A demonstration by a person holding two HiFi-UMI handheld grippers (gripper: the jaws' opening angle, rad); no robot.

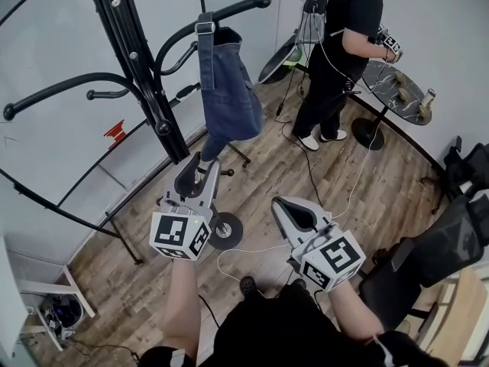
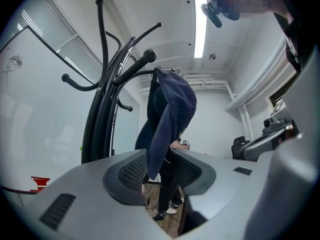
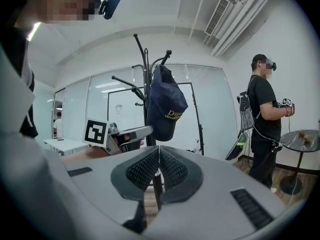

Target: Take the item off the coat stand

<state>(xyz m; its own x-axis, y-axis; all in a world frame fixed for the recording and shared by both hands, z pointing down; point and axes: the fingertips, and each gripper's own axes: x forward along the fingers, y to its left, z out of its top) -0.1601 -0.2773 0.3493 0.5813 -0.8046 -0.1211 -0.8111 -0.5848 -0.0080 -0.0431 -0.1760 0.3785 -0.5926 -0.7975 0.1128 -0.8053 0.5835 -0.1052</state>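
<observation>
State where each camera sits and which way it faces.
Head view: on the person's head, facing steeply down; shows both forearms, left gripper, right gripper.
Left gripper view: on the left gripper, facing up along its parted jaws at the cap.
Right gripper view: on the right gripper, facing the coat stand past closed jaws.
All share the cap.

One black coat stand (image 1: 145, 75) carries one blue cap (image 1: 228, 90). In front of the stand there are two tongs, the left tongs (image 1: 189, 177) and the right tongs (image 1: 294, 214). To the right of the stand, and beyond it, stands one person (image 1: 344, 44) beside one round worktop (image 1: 386, 90). The worktop bears what look like three small things (image 1: 403, 94), though they are too small to count surely. Farther right of the stand are two black chairs, a nearer chair (image 1: 451, 239) and a farther chair (image 1: 467, 168).
</observation>
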